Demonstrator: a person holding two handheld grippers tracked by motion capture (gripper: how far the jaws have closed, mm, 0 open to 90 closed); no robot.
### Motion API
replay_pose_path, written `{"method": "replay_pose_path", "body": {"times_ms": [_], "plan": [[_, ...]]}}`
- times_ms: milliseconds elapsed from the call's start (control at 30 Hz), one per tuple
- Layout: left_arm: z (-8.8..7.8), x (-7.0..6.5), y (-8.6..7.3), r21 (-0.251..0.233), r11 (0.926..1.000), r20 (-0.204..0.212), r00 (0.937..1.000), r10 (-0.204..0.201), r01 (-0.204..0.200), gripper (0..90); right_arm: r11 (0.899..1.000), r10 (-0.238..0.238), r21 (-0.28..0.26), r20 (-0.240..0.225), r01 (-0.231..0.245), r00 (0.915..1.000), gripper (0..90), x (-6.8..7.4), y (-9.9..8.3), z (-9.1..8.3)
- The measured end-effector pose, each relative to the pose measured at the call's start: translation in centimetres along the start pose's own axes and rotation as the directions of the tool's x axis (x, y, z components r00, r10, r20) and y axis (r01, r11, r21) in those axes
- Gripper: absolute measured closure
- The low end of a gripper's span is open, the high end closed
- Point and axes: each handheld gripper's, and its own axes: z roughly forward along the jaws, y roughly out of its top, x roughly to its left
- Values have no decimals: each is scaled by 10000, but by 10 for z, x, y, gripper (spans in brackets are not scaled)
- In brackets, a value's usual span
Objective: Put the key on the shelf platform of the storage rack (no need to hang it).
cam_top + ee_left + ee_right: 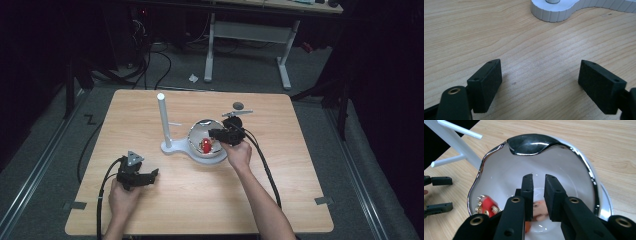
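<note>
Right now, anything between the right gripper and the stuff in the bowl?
Nothing visible. The right gripper is already inside the bowl, fingers nearly closed just above a pale item. The red item lies off to one side.

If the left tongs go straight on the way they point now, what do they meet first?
Probably the white stand base. The left tongs stand open over bare wooden table, and nothing lies between, though depth is unclear.

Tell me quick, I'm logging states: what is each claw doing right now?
Left claw: open, holding nothing, low over the bare table.
Right claw: inside the bowl, jaws nearly together; whether it grips something cannot be told.
</note>
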Motion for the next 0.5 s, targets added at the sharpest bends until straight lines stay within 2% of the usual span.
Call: {"method": "replay_pose_path", "body": {"times_ms": [500], "plan": [[0, 0, 0, 3, 10000, 2, 10000, 5, -5, 195, 9969, -539, -584, -86, 533, 9985, 682, 6, 1, -24]]}}
